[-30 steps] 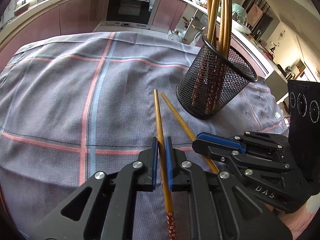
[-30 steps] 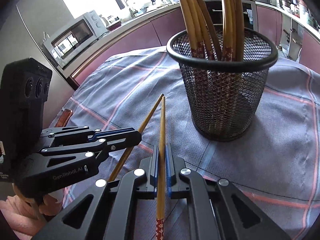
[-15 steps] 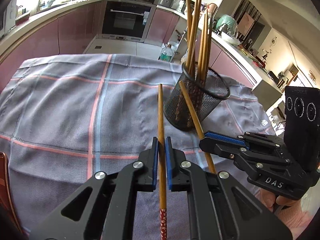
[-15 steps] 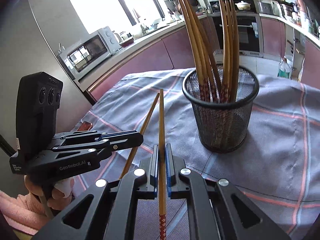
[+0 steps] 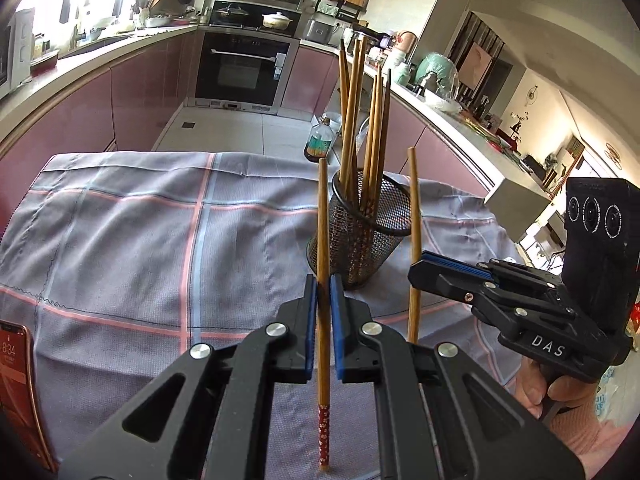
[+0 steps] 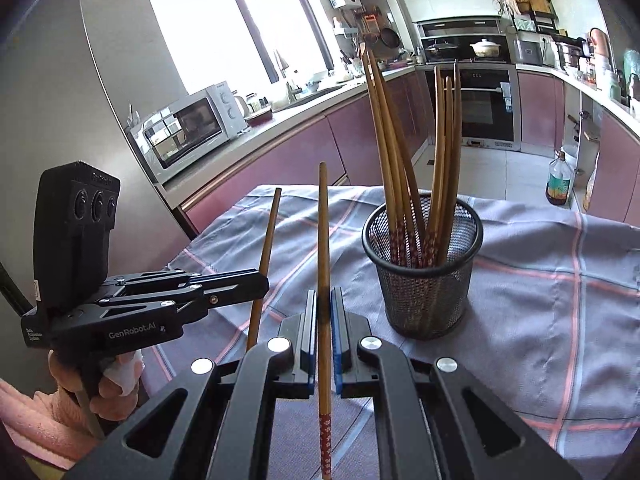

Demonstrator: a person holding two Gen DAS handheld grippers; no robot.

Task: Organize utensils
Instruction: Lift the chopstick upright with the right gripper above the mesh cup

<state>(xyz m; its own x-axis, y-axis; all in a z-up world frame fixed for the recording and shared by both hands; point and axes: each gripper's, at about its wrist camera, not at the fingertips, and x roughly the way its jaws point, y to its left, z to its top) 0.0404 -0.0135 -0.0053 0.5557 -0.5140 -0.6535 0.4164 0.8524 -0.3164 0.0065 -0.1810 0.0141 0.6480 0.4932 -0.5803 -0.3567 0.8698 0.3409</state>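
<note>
My left gripper (image 5: 320, 285) is shut on a wooden chopstick (image 5: 323, 216) with a red patterned end, held up off the cloth with its tip pointing away. Just right of it, my right gripper (image 5: 418, 265) is shut on a second chopstick (image 5: 413, 208). The right wrist view shows that gripper (image 6: 324, 300) clamped on its chopstick (image 6: 323, 232), with the left gripper (image 6: 262, 280) and its chopstick (image 6: 269, 228) to the left. A black mesh cup (image 5: 372, 240) (image 6: 424, 284) stands upright ahead, with several chopsticks (image 6: 400, 152) in it.
A grey checked cloth (image 5: 140, 240) covers the table. A phone (image 5: 16, 380) lies at the near left edge. An oil bottle (image 5: 319, 142) stands on the floor beyond the table. Pink cabinets, an oven and a microwave (image 6: 188, 128) line the kitchen behind.
Both grippers have risen with their chopsticks, lifting them off the cloth and tilting the tips upward. The mesh cup now sits lower and farther in both views.
</note>
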